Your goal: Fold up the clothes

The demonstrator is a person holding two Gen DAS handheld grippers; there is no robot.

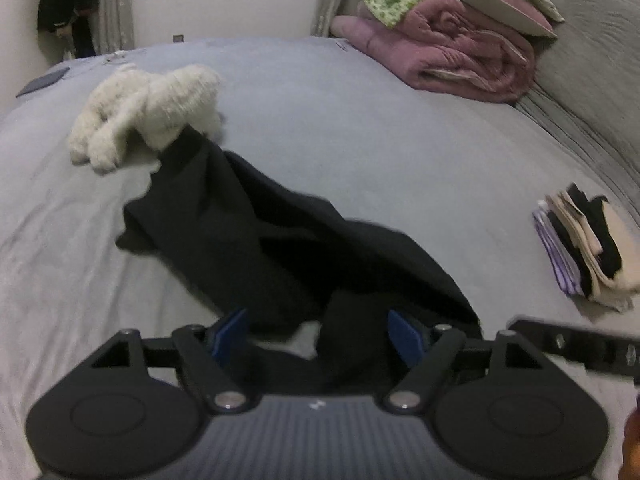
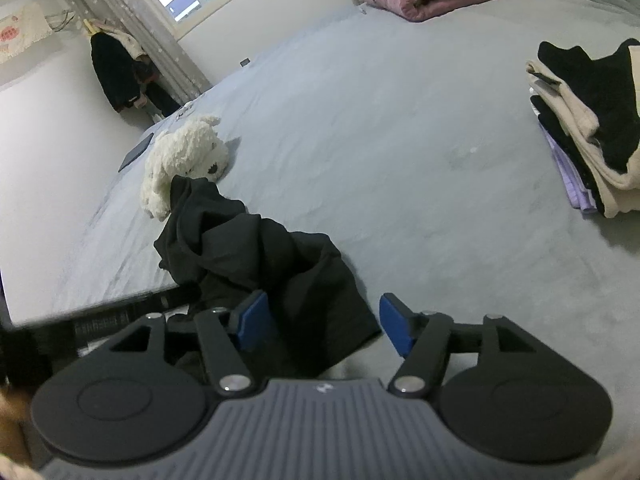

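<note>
A crumpled black garment [image 1: 280, 240] lies on the grey bed sheet [image 1: 360, 140], stretching from a white plush toy toward me. My left gripper [image 1: 318, 334] hangs over its near end, jaws wide apart, black cloth lying between the blue pads [image 1: 230, 334] without being pinched. In the right wrist view the same garment [image 2: 260, 256] is bunched in a heap. My right gripper [image 2: 324, 324] stands open over its near right corner, and the cloth reaches the left pad [image 2: 252, 320] only. The left gripper [image 2: 100, 320] shows as a blur at the left.
The white plush toy [image 1: 148, 108] [image 2: 184, 156] touches the garment's far end. A stack of folded clothes [image 1: 588, 248] [image 2: 592, 128] sits at the right. A rolled pink quilt [image 1: 460, 48] lies at the back right. A dark flat device [image 2: 136, 152] rests near the bed's left edge.
</note>
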